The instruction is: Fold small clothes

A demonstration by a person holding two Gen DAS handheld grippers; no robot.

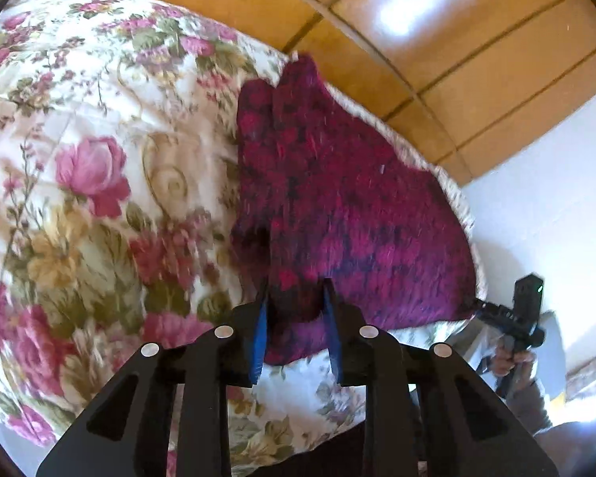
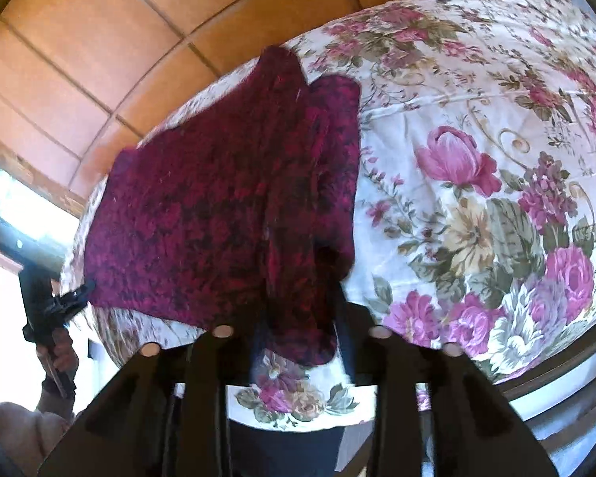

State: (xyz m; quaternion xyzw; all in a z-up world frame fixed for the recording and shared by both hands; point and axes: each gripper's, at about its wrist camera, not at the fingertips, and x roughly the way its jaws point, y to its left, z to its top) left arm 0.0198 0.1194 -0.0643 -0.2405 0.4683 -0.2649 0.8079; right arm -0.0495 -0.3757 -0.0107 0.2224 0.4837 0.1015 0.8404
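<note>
- Clearly, a dark red knitted garment [image 1: 337, 198] is spread on a flower-patterned bed cover [image 1: 99, 159], its far end near the edge by the tiled floor [image 1: 476, 79].
- Its long axis is judged to run away from both tongs, toward that far edge.
- The left tongs [image 1: 296, 318] are seen pinching the near hem, cloth between the blue pads [image 1: 259, 334].
- The right tongs [image 2: 298, 342] are set over the other near corner; a grip there cannot be told, as blur hides the tips.
- A lift of the near edge toward the far end is judged likely.
</note>
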